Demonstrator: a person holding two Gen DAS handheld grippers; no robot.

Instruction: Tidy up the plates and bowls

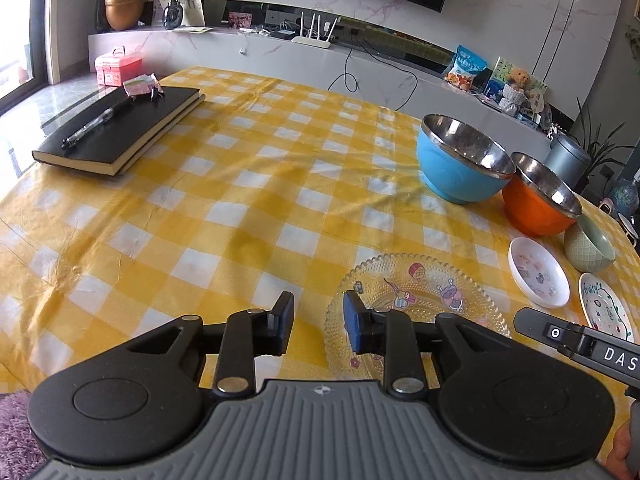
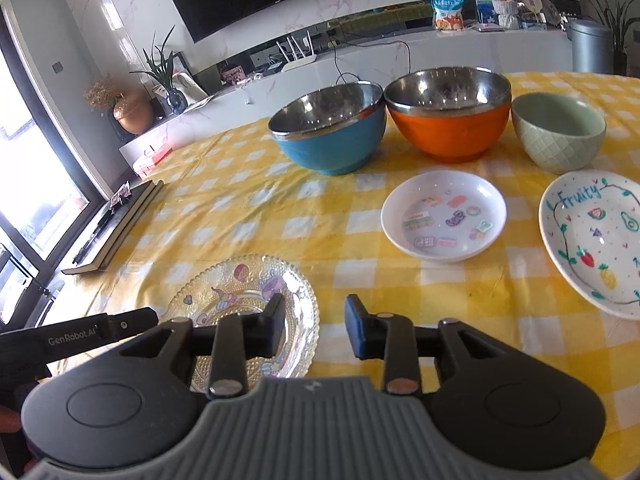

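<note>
A blue steel bowl point(image 2: 330, 132), an orange steel bowl point(image 2: 450, 114) and a pale green ceramic bowl point(image 2: 558, 130) stand in a row at the back of the table. In front of them lie a small white sticker plate point(image 2: 444, 216), a white "Fruity" plate point(image 2: 596, 236) and a clear glass cartoon plate point(image 2: 240, 292). My left gripper point(image 1: 318, 324) is open and empty, hovering at the glass plate's point(image 1: 420, 300) left rim. My right gripper point(image 2: 314, 326) is open and empty, just right of the glass plate. The blue bowl point(image 1: 460, 160) and orange bowl point(image 1: 540, 196) also show in the left wrist view.
A yellow checked cloth point(image 1: 248, 200) covers the table. Black notebooks with a pen point(image 1: 120, 128) lie at the far left corner. A TV console with a router and vases runs behind the table. A grey bin point(image 2: 590, 46) stands beyond the right edge.
</note>
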